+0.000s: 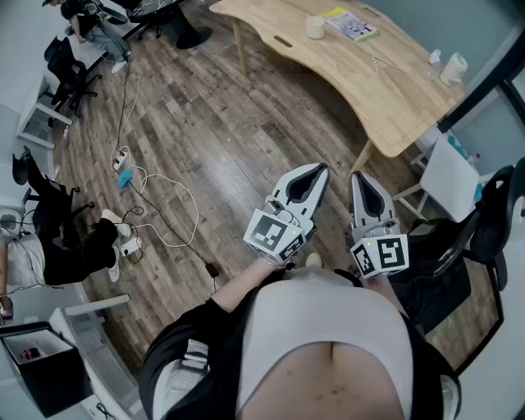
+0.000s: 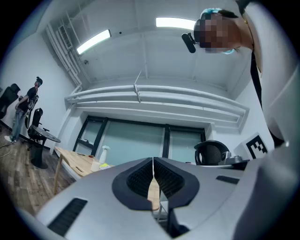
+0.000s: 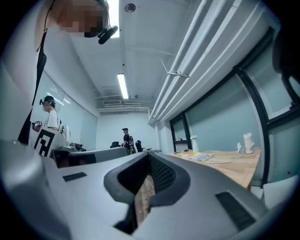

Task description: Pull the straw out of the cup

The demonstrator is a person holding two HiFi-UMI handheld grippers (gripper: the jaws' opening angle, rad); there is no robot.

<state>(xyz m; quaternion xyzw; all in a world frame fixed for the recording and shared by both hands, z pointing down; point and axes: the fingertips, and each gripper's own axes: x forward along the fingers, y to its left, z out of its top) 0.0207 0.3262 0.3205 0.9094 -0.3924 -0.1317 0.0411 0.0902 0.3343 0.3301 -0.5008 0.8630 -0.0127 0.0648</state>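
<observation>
Left claw (image 1: 318, 168) & right claw (image 1: 360, 176) clenched, empty, well off worktop (image 1: 361, 78); cup (image 1: 454, 68) near edge may tip if yanked.

A pale wooden table (image 1: 385, 98) stands on wood-plank floor (image 1: 205, 139) under strip lights (image 2: 93, 41).

I see a pale wooden table with a wavy edge (image 1: 385, 90) standing on the grey-brown plank floor (image 1: 213, 148). On it, a cream roll of tape (image 1: 315, 27) sits just beside a yellow-and-white printed booklet (image 1: 351, 23). A thin white cable (image 1: 194, 209) loops over the floor. A white chair with wooden legs (image 1: 449, 176) stands by the table's near corner.
</observation>
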